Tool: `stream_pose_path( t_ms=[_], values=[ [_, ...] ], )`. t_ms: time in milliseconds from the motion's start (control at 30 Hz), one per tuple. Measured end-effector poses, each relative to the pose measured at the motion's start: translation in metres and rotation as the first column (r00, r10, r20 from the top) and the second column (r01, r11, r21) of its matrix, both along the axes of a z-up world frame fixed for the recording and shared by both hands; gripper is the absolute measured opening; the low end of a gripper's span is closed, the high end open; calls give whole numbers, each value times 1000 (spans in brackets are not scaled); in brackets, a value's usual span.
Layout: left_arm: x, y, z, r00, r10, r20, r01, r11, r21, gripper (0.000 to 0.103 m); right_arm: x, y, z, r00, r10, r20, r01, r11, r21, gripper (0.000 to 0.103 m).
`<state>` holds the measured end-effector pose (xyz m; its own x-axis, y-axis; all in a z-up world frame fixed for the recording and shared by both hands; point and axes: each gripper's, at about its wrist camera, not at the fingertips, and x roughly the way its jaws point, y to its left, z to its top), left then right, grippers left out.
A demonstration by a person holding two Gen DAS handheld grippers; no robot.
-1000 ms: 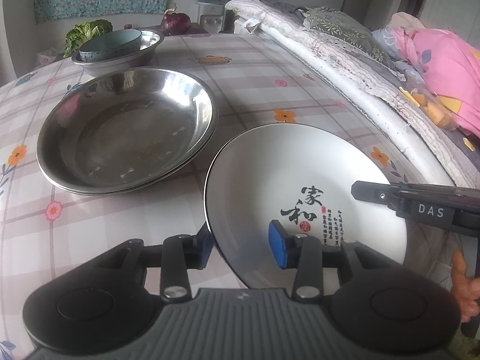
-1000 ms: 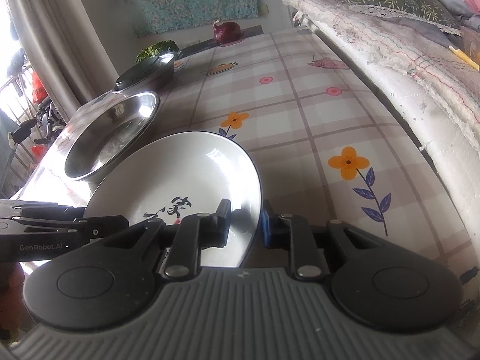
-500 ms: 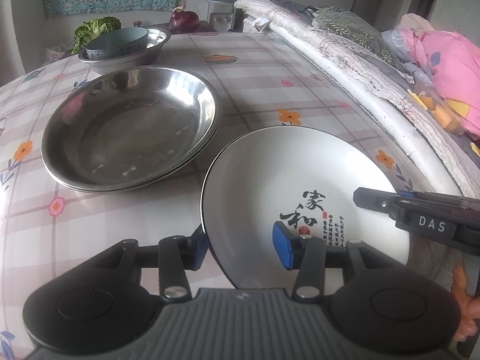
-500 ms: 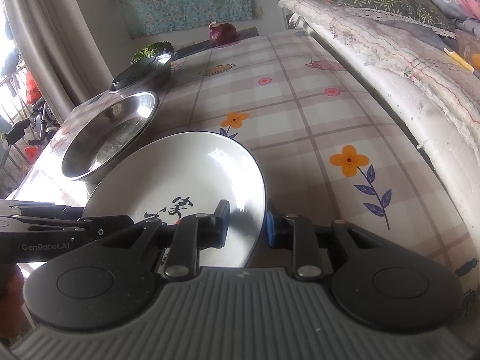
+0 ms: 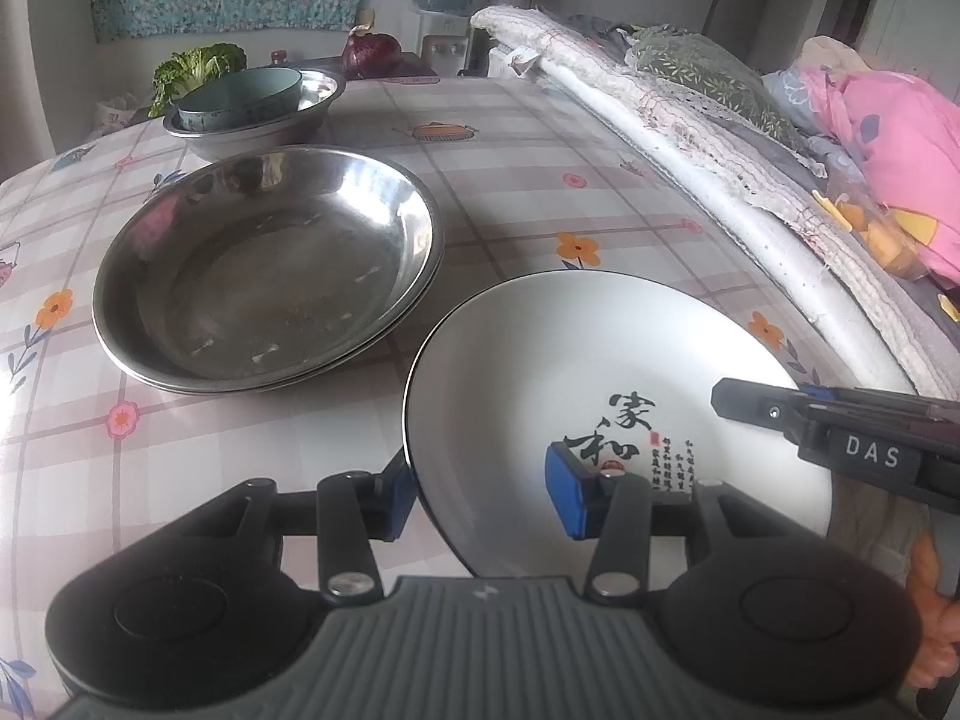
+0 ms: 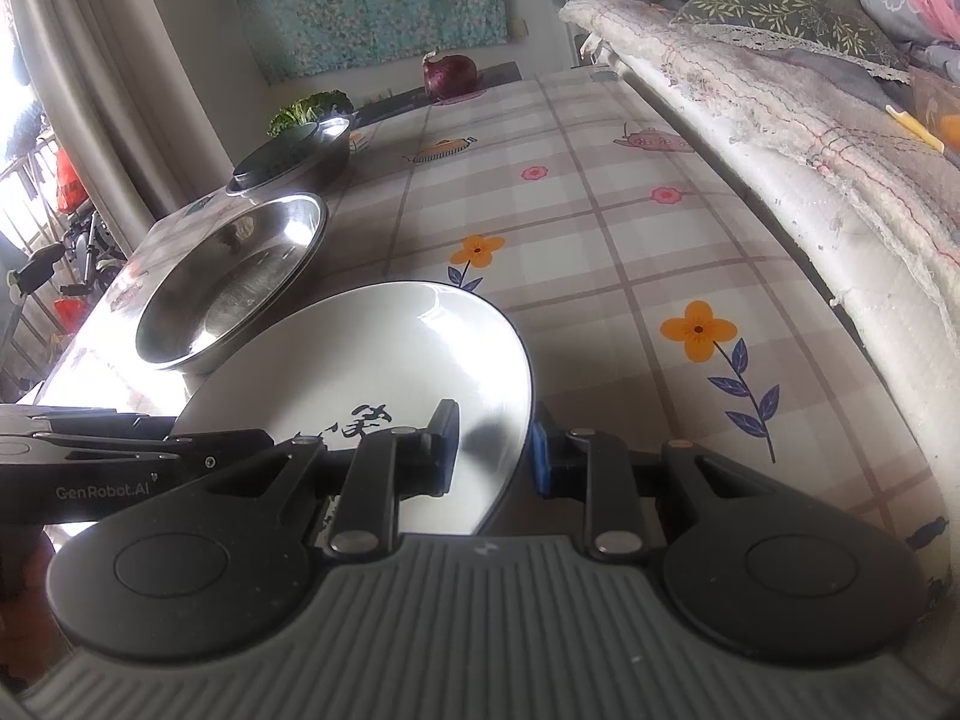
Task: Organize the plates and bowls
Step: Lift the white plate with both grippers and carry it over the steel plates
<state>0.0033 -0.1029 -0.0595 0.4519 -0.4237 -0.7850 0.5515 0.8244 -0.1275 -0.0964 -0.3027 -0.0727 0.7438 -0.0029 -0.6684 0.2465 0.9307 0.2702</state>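
A white plate (image 5: 600,348) with black calligraphy lies on the flowered tablecloth (image 5: 510,192), right of two stacked steel plates (image 5: 270,276). My left gripper (image 5: 480,489) straddles the plate's near-left rim, one pad under the rim and the other over the inner surface, with a wide gap showing. My right gripper (image 6: 495,453) straddles the plate (image 6: 372,354) at its right rim. Its outer pad lies against the rim and its inner pad stands a little off. Neither pair of pads clamps the plate. A steel bowl (image 5: 258,126) at the back holds a teal bowl (image 5: 240,99).
Folded bedding and cushions (image 5: 690,138) run along the table's right side. A red onion (image 5: 372,51) and leafy greens (image 5: 198,66) sit beyond the far edge. In the right wrist view the steel plates (image 6: 234,282) lie near the table's left edge, with a curtain (image 6: 120,90) beyond.
Both grippers' jaws have widened slightly around the plate's rim. The plate's far rim has settled a little lower. The hands have hardly moved.
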Motion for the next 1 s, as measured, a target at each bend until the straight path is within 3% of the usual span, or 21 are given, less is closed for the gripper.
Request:
stream_pose_path(
  t_ms=[1000],
  values=[
    [0,8,37,995,0,99,9,997,-82,46,-9,4,44,996,-20,92,24,999,-39,24]
  ],
)
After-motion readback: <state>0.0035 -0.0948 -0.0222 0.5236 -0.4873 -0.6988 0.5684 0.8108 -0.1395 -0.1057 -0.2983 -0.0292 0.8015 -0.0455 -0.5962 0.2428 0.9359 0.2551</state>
